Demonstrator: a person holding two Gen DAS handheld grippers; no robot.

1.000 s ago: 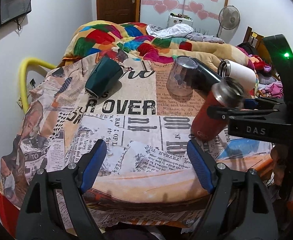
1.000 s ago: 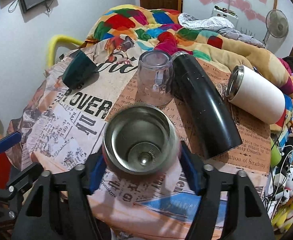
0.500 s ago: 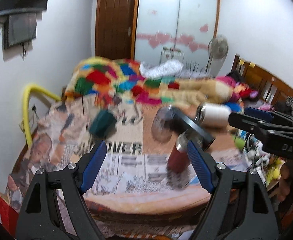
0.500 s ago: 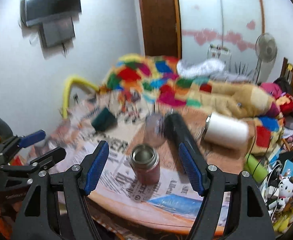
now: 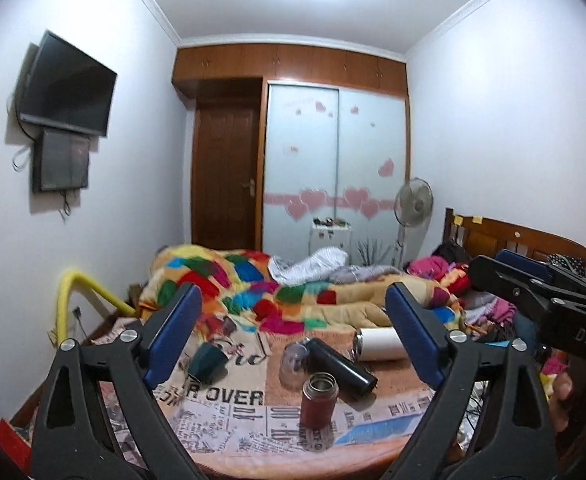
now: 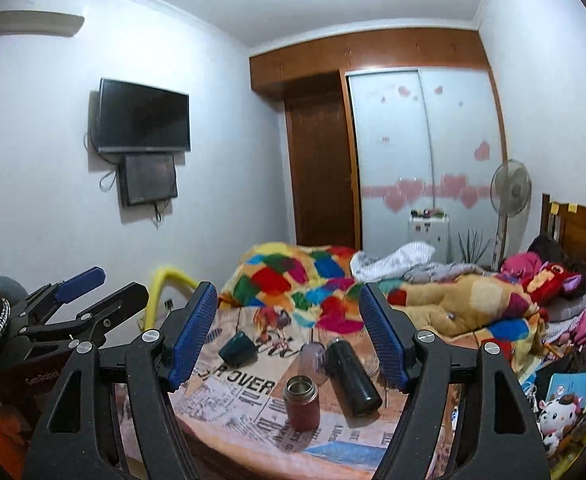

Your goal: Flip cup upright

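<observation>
A red steel cup (image 5: 319,406) stands upright, mouth up, near the front edge of the newspaper-print cloth on the table; it also shows in the right wrist view (image 6: 301,402). My left gripper (image 5: 293,334) is open and empty, well back from and above the table. My right gripper (image 6: 289,336) is open and empty, also pulled back. The right gripper shows at the right edge of the left wrist view (image 5: 533,292), and the left gripper at the left edge of the right wrist view (image 6: 81,296).
On the table lie a dark green cup (image 5: 207,360), a clear glass (image 5: 293,364), a black flask (image 5: 343,366) and a white tumbler (image 5: 377,344). A bed with a colourful quilt (image 5: 253,284) lies behind. A yellow pipe (image 5: 77,296) is at the left; clutter (image 6: 565,396) at the right.
My right gripper has let go of the red cup, which now stands upright on the cloth. Both grippers have pulled back and up from the table.
</observation>
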